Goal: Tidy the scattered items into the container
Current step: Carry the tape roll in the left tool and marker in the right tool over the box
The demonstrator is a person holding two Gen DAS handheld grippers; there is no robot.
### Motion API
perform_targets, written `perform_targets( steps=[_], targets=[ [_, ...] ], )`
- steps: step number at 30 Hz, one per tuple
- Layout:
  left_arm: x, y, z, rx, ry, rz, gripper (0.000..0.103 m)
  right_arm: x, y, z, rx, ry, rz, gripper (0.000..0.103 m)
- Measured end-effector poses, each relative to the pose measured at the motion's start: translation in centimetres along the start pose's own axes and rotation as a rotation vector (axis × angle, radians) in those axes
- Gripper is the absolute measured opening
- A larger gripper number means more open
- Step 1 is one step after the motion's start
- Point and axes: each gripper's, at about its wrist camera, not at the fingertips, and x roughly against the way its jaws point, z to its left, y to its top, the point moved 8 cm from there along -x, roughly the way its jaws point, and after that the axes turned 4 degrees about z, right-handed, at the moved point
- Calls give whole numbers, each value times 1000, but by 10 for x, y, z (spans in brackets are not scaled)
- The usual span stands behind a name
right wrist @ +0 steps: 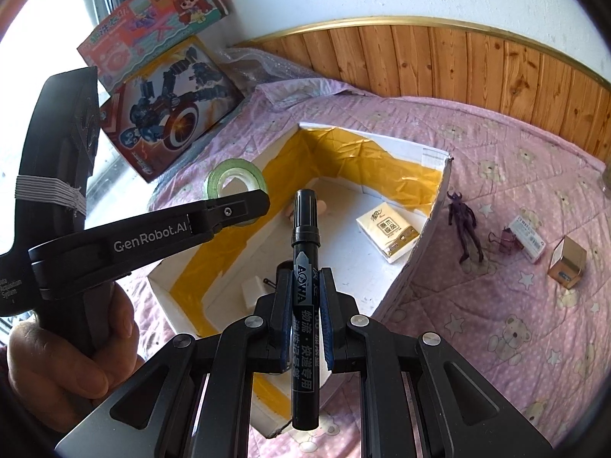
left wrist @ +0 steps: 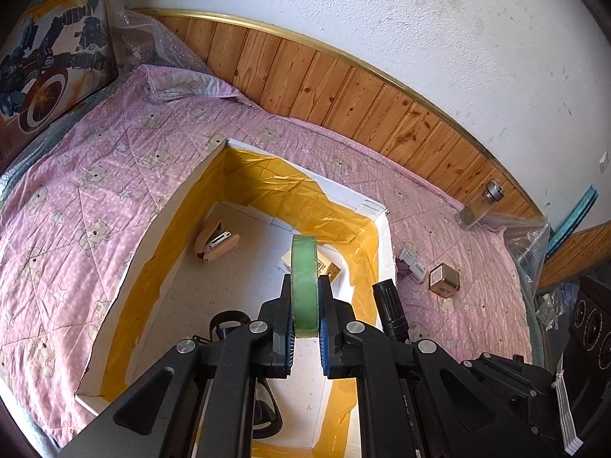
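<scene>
**Green tape and a black marker, both hanging over the box**

Green tape roll (left wrist: pixel 304 286) sits edge-on between the left gripper (left wrist: pixel 305 290) jaws, pinched across its flat sides. It's light and stiff, so I'd guess it holds fine. The right gripper (right wrist: pixel 305 290) clamps the black marker (right wrist: pixel 304 305) mid-barrel; smooth plastic, could slip. Both hover above the open white box (left wrist: pixel 179 206), where a stapler (left wrist: pixel 215 242) and tissue pack (right wrist: pixel 387 233) already lie.

Stapler half-hidden, labels unreadable

The marker (right wrist: pixel 304 267) hides most of the pink stapler (right wrist: pixel 324 207); print on the small gold box (right wrist: pixel 568 267) is too small to read.
</scene>
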Motion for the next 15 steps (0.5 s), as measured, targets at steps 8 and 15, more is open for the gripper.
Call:
perform_targets(
  steps=[8,15],
  targets=[
    [-28,9,6,45,1,62,11,-14,14,-7,-7,1,13,14],
    [-49,22,15,49,12,104,10,-30,20,-9,-10,6,38,14]
  ],
)
